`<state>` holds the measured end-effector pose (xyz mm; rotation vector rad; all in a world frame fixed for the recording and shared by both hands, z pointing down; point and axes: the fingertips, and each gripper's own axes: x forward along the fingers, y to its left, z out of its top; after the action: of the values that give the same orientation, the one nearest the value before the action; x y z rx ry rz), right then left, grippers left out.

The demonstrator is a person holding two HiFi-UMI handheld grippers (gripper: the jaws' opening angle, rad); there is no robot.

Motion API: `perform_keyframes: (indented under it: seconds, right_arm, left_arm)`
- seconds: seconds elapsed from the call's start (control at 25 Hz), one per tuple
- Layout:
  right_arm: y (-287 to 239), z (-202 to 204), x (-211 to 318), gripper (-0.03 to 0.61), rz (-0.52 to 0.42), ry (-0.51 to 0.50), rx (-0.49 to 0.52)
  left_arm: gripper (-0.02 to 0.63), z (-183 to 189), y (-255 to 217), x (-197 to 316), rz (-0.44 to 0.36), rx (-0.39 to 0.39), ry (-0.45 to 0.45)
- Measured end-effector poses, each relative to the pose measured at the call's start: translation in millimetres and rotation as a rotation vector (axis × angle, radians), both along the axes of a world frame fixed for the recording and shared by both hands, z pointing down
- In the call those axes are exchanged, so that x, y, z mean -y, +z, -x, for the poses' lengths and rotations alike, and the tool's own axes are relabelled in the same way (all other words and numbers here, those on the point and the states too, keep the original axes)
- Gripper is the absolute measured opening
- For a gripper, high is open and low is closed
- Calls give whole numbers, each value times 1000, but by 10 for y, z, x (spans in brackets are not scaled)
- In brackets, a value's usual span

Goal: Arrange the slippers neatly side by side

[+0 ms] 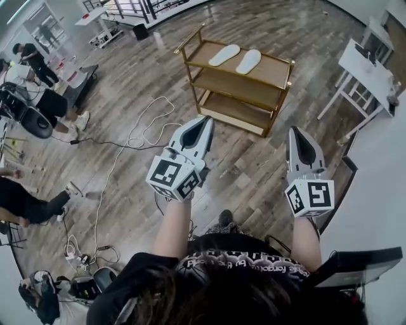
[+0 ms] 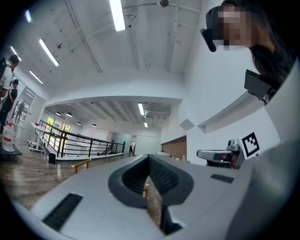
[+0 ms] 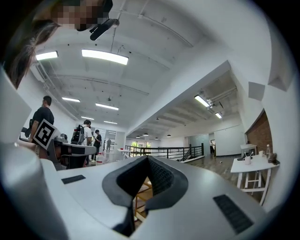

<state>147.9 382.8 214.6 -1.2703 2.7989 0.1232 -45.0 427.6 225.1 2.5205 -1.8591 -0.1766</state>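
Observation:
Two white slippers, one on the left [image 1: 224, 55] and one on the right [image 1: 248, 61], lie on the top board of a wooden shelf rack [image 1: 279, 89], angled apart from each other. Both grippers are held level over the floor, well short of the rack. My left gripper [image 1: 207, 119] points toward the rack's front left corner, jaws shut and empty. My right gripper [image 1: 296, 129] points at the rack's right end, its jaws also shut with nothing in them. In the right gripper view the rack [image 3: 143, 192] shows through the hollow behind the closed tips [image 3: 148, 157]. The left gripper view shows closed tips [image 2: 149, 156].
White cables [image 1: 130, 136] trail over the wooden floor left of the rack. A white table [image 1: 371, 70] stands at the right, with a white wall [image 1: 380, 171] beside my right arm. People [image 1: 32, 60] and equipment crowd the left edge. A black railing [image 1: 136, 9] runs along the back.

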Motion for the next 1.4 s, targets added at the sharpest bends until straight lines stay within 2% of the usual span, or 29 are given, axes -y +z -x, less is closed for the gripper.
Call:
perform_keyframes:
  seconds: [0.2, 0.36, 0.68, 0.84, 1.08, 1.4]
  right_arm:
    - [33, 256, 440, 0, 9, 37, 12]
    - [69, 451, 714, 0, 11, 47, 6]
    - [143, 661, 1333, 0, 18, 38, -19]
    - [184, 820, 1842, 0, 21, 29, -3]
    - [196, 1052, 2638, 0, 20, -14, 0]
    - [252, 1274, 3462, 0, 38, -63, 9]
  left_arm:
    - [-2, 370, 59, 413, 11, 11, -2]
    - [-2, 616, 124, 728, 23, -12, -10]
    - [-2, 783, 284, 1365, 48, -29, 1]
    - [-2, 945, 337, 1791, 63, -24, -19]
    - [-2, 1082, 285, 2513, 72, 22, -35]
    - [-2, 1296, 250, 3305, 71, 14, -78]
